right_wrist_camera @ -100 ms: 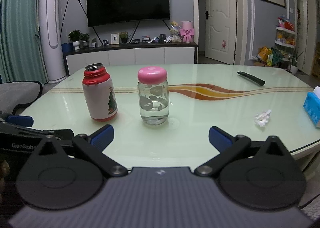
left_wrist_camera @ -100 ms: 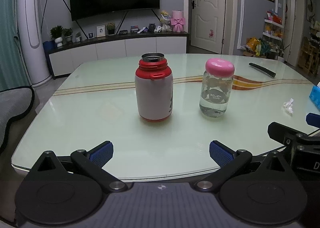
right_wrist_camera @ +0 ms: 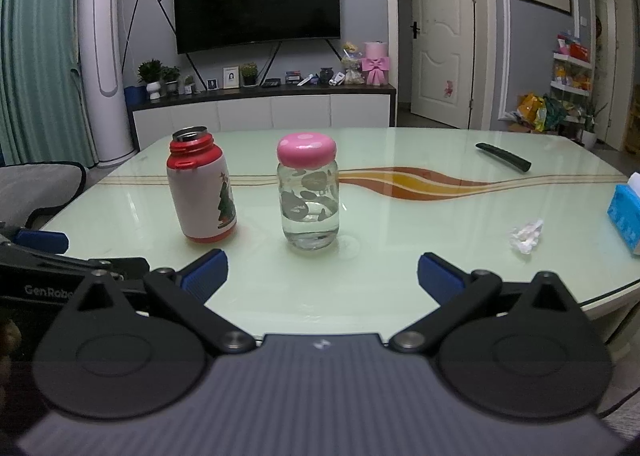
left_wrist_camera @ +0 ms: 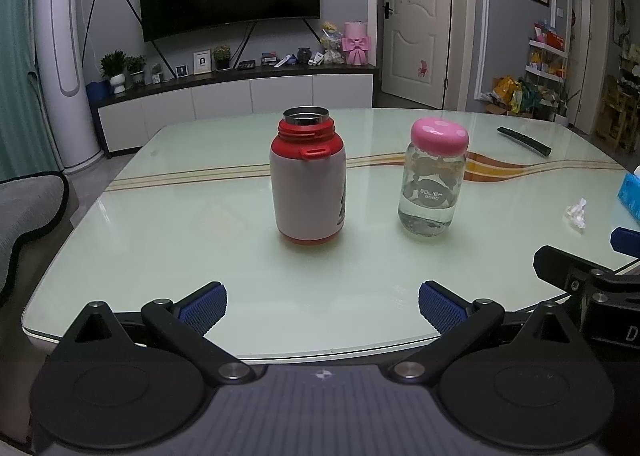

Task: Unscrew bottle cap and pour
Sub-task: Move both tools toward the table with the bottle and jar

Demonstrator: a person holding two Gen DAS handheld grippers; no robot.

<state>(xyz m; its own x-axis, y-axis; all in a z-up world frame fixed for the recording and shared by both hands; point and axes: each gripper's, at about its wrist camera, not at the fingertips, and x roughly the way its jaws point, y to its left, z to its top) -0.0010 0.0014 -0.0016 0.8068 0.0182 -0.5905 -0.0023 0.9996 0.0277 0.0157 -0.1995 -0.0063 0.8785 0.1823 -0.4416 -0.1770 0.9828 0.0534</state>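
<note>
the left hand-held gripper (left_wrist_camera: 322, 306) is spread fully wide and holds nothing. the right hand-held gripper (right_wrist_camera: 322, 270) is likewise fully wide and empty. both sit over the near edge of the counter (left_wrist_camera: 200, 248), apart from all items. the glass bottle (right_wrist_camera: 310, 202) with the pink cap (right_wrist_camera: 306, 149) stands upright mid-counter, cap on. the red and white flask (right_wrist_camera: 202, 192) stands just beside it on the left, mouth uncovered, with a clear gap between them. bare counter separates both from the near edge. a crumpled tissue (right_wrist_camera: 526, 236) and a blue tissue box (right_wrist_camera: 626, 212) lie near the right edge.
</note>
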